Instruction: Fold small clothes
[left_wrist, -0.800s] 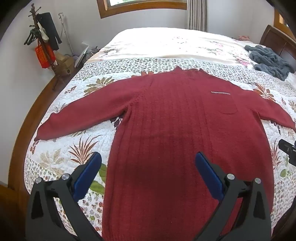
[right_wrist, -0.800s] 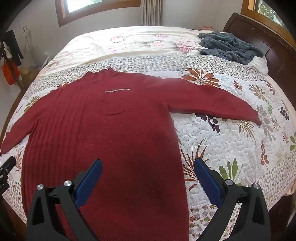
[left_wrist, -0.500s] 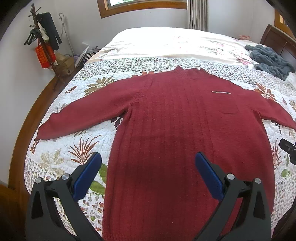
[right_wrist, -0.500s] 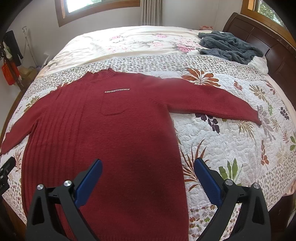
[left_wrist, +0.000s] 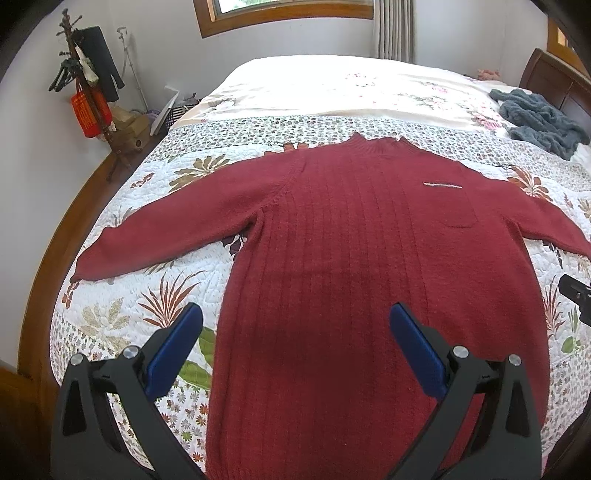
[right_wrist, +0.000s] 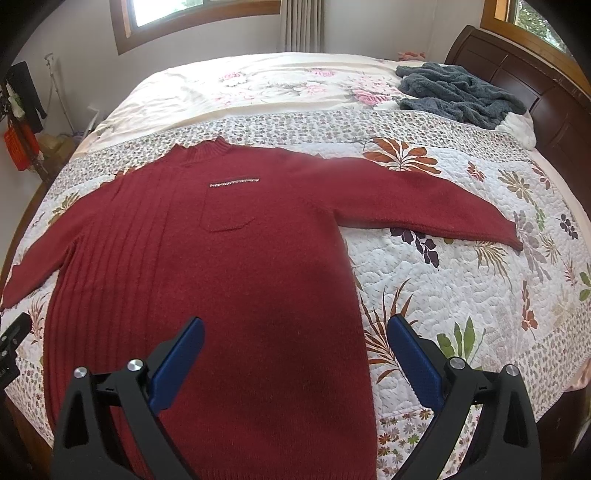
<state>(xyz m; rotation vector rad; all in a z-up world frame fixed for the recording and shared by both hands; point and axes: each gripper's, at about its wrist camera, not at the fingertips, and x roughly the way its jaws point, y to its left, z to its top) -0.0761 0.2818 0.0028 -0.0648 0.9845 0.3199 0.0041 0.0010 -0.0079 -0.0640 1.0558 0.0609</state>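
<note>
Sweater (left_wrist: 369, 258), dark red, lies flat and face-up on the bed's quilt (left_wrist: 147, 295), sleeves spread. Left gripper (left_wrist: 295, 325) hovers over its near left edge, fingers wide apart, empty. Right gripper (right_wrist: 295, 336) likewise gapes over the near right edge; each should pinch its sleeve's cuff and fold inward.

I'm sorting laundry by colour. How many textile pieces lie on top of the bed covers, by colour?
Red: 1, the sweater, spread flat.
Grey-blue: 1, the fuzzy garment, crumpled near the headboard.
Total: 2
</note>
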